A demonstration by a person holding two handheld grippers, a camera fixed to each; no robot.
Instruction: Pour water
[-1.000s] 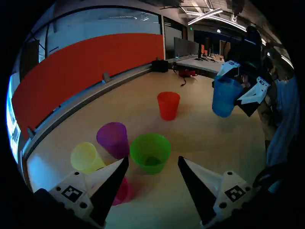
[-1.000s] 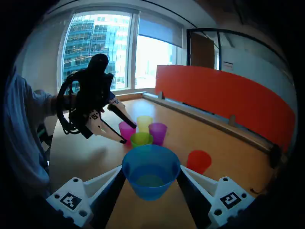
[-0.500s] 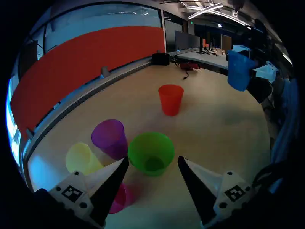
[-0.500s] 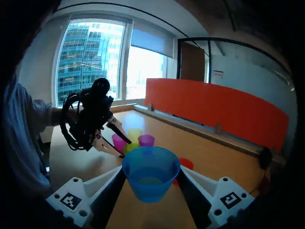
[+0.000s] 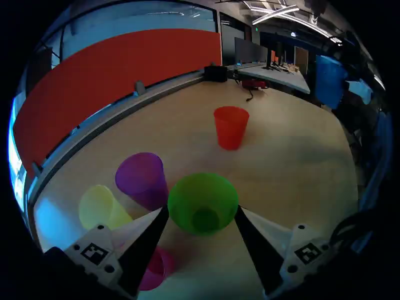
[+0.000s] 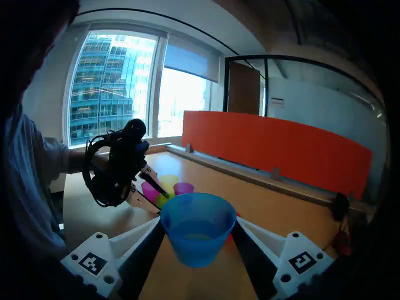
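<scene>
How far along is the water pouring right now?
Done: the right gripper is clamped on the blue cup, which has liquid inside and is held upright above the table. In hand: the left gripper sits open, fingers either side of the green cup, not visibly squeezing it. Left: no pour has started; the blue cup probably has to come over a receiving cup and tip.

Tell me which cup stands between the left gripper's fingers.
The green cup: it stands between the left gripper's fingers. Purple, yellow and pink sit left of it; the orange cup farther off.
</scene>
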